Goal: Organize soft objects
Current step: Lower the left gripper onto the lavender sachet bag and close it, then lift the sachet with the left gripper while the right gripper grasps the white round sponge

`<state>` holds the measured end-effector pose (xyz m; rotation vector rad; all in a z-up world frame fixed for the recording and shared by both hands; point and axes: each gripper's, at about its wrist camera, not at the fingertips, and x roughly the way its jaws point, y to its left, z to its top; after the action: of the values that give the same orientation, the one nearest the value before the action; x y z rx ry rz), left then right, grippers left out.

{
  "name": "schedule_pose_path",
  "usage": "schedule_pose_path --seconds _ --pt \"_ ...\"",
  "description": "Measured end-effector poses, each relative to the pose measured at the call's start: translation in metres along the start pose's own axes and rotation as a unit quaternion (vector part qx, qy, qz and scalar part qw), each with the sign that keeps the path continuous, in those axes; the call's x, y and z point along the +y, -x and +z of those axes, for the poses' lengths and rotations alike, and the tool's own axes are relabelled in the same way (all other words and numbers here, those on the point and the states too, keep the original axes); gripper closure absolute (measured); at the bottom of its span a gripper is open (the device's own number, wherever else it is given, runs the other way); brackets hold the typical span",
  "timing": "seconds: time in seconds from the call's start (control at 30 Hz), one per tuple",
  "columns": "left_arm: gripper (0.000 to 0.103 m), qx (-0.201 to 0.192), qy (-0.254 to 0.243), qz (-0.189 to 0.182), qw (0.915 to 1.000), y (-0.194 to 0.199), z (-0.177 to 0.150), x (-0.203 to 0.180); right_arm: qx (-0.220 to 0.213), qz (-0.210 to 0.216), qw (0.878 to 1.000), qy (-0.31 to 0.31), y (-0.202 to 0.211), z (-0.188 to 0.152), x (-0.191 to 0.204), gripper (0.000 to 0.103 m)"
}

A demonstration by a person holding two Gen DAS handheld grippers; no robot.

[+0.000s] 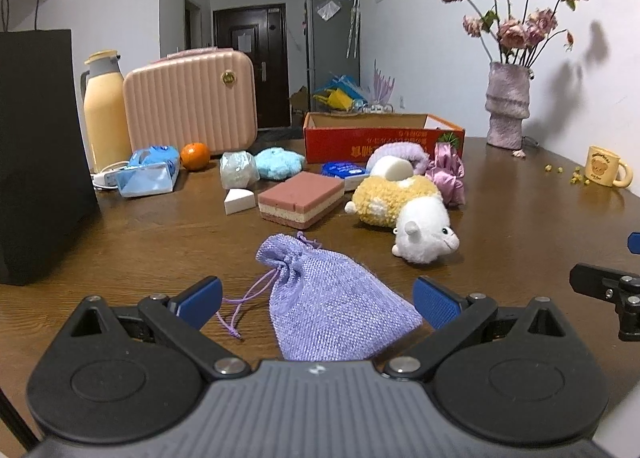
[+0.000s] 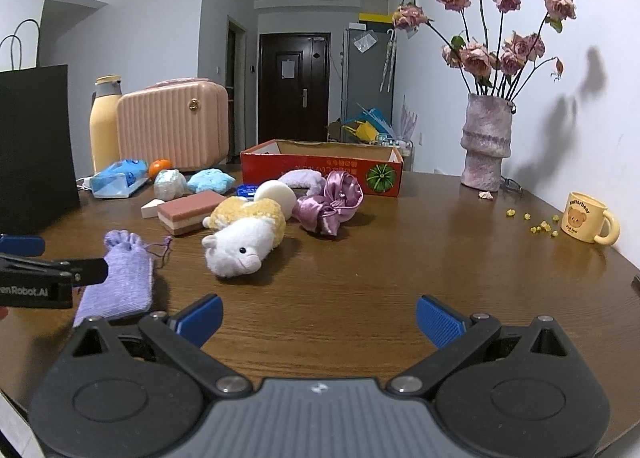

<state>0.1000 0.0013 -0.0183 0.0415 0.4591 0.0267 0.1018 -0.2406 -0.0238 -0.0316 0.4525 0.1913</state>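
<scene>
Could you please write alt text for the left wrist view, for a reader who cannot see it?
The left gripper, open, flanks a purple drawstring pouch lying on a wooden table. Beyond lie a plush sheep, a layered sponge and a red cardboard box.

From my seat both feeds look evenly lit by soft, cool indoor light from above and in front; nothing is blown out. The dried pink roses in the mottled lilac ceramic vase (image 2: 486, 142) throw blurred grey shadows up the white wall (image 2: 576, 98) to their right. The glossy brown wooden table (image 2: 400, 258) carries a pale sheen near the vase and a broad glare patch in the left wrist view; the white and yellow plush toy (image 2: 244, 238) casts only a faint shadow. Fisheye bending curves walls and table edge; corners vignette to black. Focus stays sharp up close; the dark far door (image 1: 256, 66) is slightly soft.
</scene>
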Motion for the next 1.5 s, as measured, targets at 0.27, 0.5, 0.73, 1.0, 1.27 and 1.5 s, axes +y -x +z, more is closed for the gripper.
schedule_pose_path --seconds 0.27,0.5,0.73,1.0,1.27,1.5 --pt "0.000 0.032 0.000 0.010 0.9994 -0.034 0.009 -0.004 0.014 0.001 1.000 -0.008 -0.027 0.004 -0.007 0.000" --pt "0.000 0.061 -0.003 0.019 0.9979 -0.061 0.012 -0.009 0.026 0.003 1.000 -0.010 -0.049 0.007 -0.011 0.000" --pt "0.000 0.094 -0.001 0.033 0.9950 -0.085 0.010 -0.008 0.035 0.007 0.999 -0.007 -0.064 0.012 -0.010 0.000" --pt "0.036 0.115 0.007 0.017 0.9932 -0.094 0.007 -0.004 0.042 0.011 0.999 -0.003 -0.075 0.016 -0.003 0.000" --pt "0.058 0.105 0.011 -0.017 0.9943 -0.091 0.012 0.004 0.044 0.014 0.999 0.006 -0.080 0.020 0.006 0.000" --pt "0.058 0.077 -0.002 -0.025 0.9967 -0.086 0.022 0.015 0.044 0.012 0.999 0.010 -0.087 0.027 0.012 0.000"
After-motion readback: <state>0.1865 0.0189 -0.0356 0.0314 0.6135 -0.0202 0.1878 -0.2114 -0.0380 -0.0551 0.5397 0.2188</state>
